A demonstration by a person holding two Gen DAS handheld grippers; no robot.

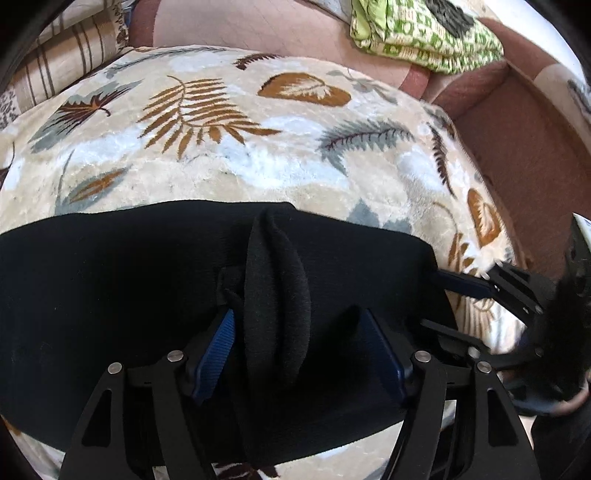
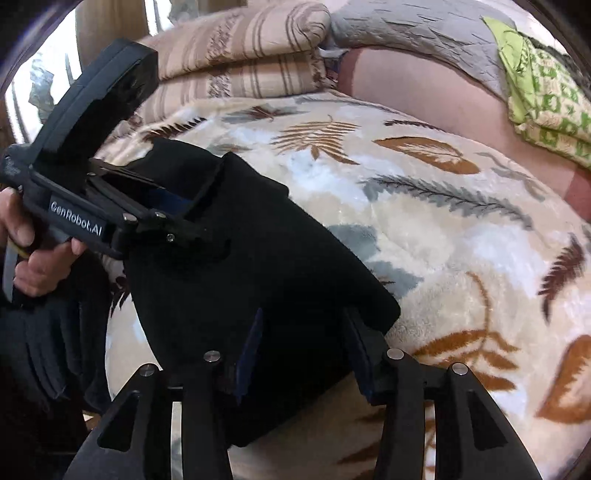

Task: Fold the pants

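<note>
The black pants lie folded in a band on the leaf-patterned blanket. My left gripper is open over them, its blue pads either side of a raised ridge of black cloth. My right gripper is open over the pants' right end, with fabric between its fingers. The right gripper also shows at the pants' right edge in the left wrist view. The left gripper shows at the pants' far end in the right wrist view, held by a hand.
A green patterned cloth lies at the back right on a pink sheet. Striped pillows are stacked at the back left. A brown bed edge runs along the right.
</note>
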